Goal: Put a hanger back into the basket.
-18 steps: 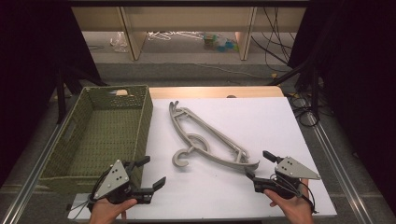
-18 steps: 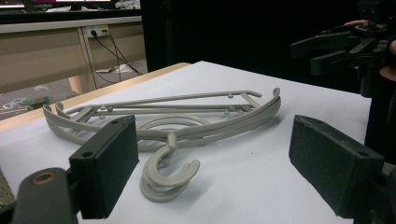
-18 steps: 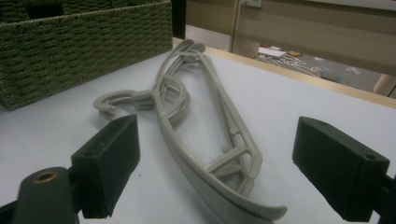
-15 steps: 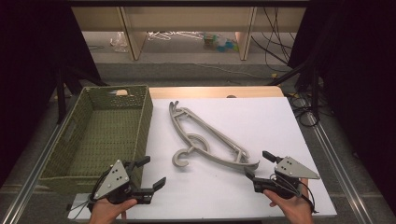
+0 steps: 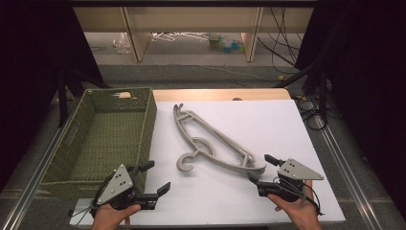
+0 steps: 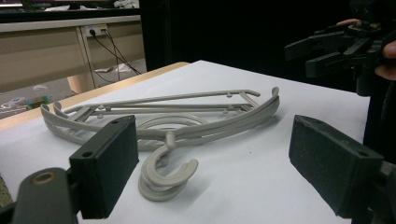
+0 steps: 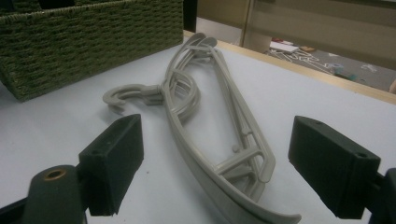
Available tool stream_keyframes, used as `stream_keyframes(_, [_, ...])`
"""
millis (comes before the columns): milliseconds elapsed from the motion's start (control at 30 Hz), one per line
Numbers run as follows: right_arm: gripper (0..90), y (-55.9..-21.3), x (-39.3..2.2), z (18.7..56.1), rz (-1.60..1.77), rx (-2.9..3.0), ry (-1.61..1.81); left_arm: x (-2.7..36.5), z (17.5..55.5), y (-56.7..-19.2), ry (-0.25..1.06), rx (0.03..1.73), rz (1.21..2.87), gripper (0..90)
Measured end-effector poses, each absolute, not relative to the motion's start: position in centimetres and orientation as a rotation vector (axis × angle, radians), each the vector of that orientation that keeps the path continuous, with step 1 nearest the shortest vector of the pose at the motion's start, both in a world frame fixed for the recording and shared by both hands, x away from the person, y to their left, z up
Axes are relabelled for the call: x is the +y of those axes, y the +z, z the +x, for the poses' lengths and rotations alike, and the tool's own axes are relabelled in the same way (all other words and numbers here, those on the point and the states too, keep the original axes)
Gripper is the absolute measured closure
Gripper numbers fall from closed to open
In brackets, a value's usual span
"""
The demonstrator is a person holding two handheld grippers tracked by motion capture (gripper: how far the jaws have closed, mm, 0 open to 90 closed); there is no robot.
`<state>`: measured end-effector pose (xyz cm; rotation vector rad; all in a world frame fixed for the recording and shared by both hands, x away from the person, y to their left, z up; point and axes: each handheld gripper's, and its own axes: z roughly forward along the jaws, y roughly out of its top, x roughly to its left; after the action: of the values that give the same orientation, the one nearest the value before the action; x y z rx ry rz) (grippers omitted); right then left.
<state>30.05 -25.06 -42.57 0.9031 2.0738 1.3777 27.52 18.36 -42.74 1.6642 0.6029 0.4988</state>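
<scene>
Grey plastic coat hangers [image 5: 210,143], stacked and lying flat, stretch slantwise across the middle of the white bench [image 5: 268,120], their hooks curling toward your near edge. Your left hand [image 5: 112,215] holds the left claw [image 5: 155,177] low at the near left corner, jaws spread wide and empty, aimed across at the hangers. Your right hand [image 5: 297,211] holds the right claw [image 5: 262,168] at the near right, likewise released with nothing between its jaws, close to the hangers' lower end without touching it.

From the left gripper view you look between the black pads at the doubled hook [image 6: 166,179], and at the other claw [image 6: 327,49] raised in the far right corner. The right gripper view looks along the hangers' curved shoulder [image 7: 219,154] and takes in the woven side of the olive-green wicker basket [image 7: 93,42].

From the high view, that basket [image 5: 84,143] stands at the bench's left side, just left of the hangers, with what seems a pale scrap at its far wall.
</scene>
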Motion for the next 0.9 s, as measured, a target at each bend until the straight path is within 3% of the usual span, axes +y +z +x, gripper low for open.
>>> stream_keyframes(533, [22.2,-42.1,-21.7,34.1,0.798,2.298,1.198,18.3,27.5,-42.9,0.494,0.618,1.669,15.6])
stream_keyframes(867, [31.4,-42.9,-18.4,36.7,0.716,2.472,1.029,18.3,27.5,-42.9,0.495,0.617,1.672,15.6])
stream_keyframes(900, [36.2,-43.3,-17.6,37.2,0.695,2.506,0.996,18.3,27.4,-42.9,0.496,0.616,1.671,15.6])
